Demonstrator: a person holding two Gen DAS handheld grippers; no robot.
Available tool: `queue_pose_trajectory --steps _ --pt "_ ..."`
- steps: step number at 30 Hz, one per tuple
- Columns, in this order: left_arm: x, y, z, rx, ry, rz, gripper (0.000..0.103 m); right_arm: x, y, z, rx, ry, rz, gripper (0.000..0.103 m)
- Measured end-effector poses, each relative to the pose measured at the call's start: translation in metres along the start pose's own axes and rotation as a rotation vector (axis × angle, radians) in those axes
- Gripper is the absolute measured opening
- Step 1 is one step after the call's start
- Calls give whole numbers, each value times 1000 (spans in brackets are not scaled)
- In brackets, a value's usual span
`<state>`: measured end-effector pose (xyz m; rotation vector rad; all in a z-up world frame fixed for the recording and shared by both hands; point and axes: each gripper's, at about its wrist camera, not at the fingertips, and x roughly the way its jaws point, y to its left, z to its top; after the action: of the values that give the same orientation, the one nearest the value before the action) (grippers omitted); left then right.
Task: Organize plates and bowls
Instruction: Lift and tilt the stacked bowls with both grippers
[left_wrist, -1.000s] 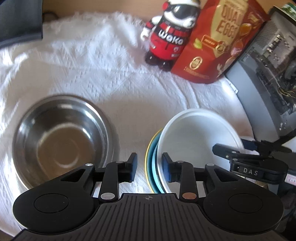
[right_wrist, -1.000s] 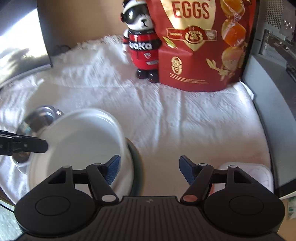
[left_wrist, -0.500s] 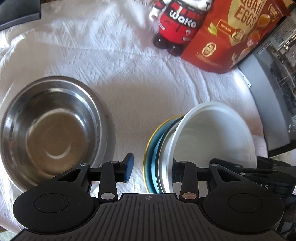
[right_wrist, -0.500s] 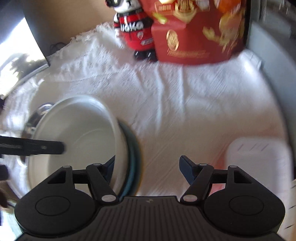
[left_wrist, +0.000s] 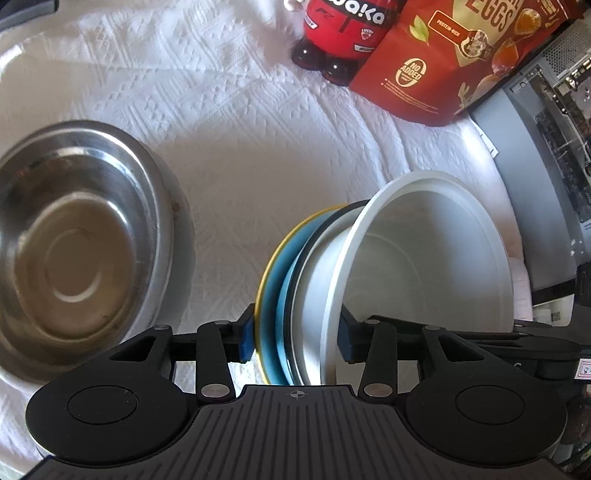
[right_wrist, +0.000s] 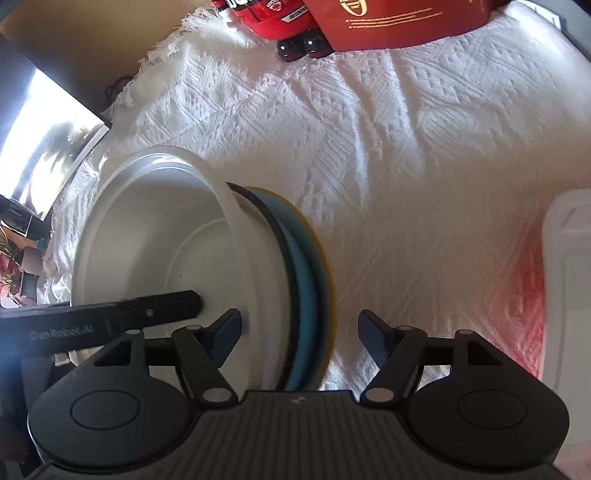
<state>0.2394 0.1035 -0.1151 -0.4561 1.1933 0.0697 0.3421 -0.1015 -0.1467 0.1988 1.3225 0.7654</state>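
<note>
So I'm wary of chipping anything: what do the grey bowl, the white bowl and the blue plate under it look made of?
Grey bowl: metal, likely stainless steel, given its mirror-like reflections and brushed sheen.
White bowl: matte, thin-rimmed, evenly white; probably plastic or melamine, though ceramic can't be excluded.
Blue plate: smooth glossy blue with a yellow edge; glazed ceramic or melamine, unclear which.

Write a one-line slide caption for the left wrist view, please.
Left gripper, jaws opening, straddles the rims of white bowl and blue plate; steel bowl alongside.

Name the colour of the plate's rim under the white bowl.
Yellow rim on the blue plate; clearest in left wrist view.
</note>
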Motion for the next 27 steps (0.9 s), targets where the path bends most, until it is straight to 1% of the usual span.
queue_pose_trajectory --steps 3,6,8,12,14,19,23,27 --pt "1 1 0 -14 -6 -9 48 0 3 3 2 3 25 71" --pt "2 2 -3 -22 -18 -19 48 0 0 4 25 28 103 72" --pt "1 4 -5 -25 -27 -33 48 0 1 4 23 28 103 72" --pt "-1 13 -7 -80 -12 -77 48 0 3 4 17 31 107 74" --pt "-2 15 -8 -92 6 -70 48 0 7 6 8 36 103 75" --pt "-12 22 -18 -96 41 -15 48 6 18 7 0 68 120 75" --pt "-20 37 -24 -128 49 -20 48 16 32 -2 -42 119 140 75" --pt "-21 37 -24 -123 41 -25 47 19 39 -5 -79 132 135 75"
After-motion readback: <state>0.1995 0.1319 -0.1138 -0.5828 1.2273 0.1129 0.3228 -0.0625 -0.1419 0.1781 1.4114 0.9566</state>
